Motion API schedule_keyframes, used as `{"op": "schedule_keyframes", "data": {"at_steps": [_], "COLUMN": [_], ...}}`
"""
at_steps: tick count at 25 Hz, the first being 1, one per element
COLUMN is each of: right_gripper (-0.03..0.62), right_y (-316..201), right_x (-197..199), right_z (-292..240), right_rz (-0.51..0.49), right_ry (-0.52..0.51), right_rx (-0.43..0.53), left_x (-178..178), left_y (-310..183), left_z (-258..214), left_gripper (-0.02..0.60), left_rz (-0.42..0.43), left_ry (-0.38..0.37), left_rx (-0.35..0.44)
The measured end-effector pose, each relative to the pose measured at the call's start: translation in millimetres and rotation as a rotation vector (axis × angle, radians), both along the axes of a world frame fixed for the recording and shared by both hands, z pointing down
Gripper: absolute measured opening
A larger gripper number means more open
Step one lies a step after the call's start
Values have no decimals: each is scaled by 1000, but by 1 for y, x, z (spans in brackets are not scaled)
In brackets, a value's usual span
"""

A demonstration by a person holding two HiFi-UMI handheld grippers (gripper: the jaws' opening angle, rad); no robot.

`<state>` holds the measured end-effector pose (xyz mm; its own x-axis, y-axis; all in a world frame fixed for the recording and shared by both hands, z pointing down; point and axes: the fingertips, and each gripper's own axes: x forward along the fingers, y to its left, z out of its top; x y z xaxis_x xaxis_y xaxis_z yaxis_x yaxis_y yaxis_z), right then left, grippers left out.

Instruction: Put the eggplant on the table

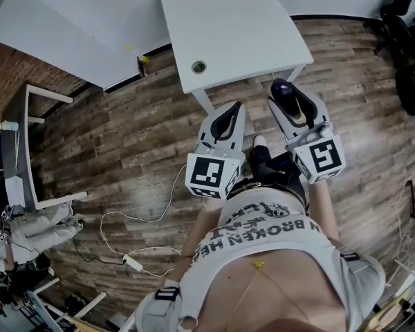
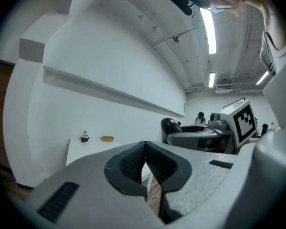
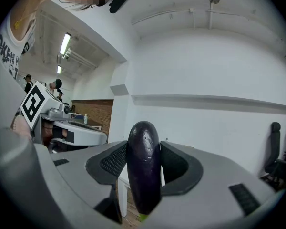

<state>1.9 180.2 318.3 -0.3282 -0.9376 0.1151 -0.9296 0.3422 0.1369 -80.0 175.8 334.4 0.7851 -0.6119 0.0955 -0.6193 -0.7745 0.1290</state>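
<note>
Shirt (image 1: 277,265) print, upside down: "BROKEN"; remainder illegible.

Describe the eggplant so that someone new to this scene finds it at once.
Start at the white table. Before its near edge, the right gripper holds the eggplant. It is the only dark purple, glossy thing; the left gripper is empty.

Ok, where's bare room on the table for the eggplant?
The table is nearly all bare, from the round hole by its near left corner to the right edge. Only a dark thing and a yellow one sit at the far edge.
</note>
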Motion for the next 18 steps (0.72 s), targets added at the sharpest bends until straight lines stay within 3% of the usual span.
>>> {"op": "schedule_keyframes", "data": {"at_steps": [18], "right_gripper": [213], "right_y": [-95], "right_x": [56], "right_z": [-1], "right_rz": [-116], "right_ry": [-29], "right_rx": [-3], "left_x": [68], "left_y": [-86], "left_z": [-7], "left_gripper": [6], "left_rz": [-78], "left_ry": [-28], "left_rx": [4]}}
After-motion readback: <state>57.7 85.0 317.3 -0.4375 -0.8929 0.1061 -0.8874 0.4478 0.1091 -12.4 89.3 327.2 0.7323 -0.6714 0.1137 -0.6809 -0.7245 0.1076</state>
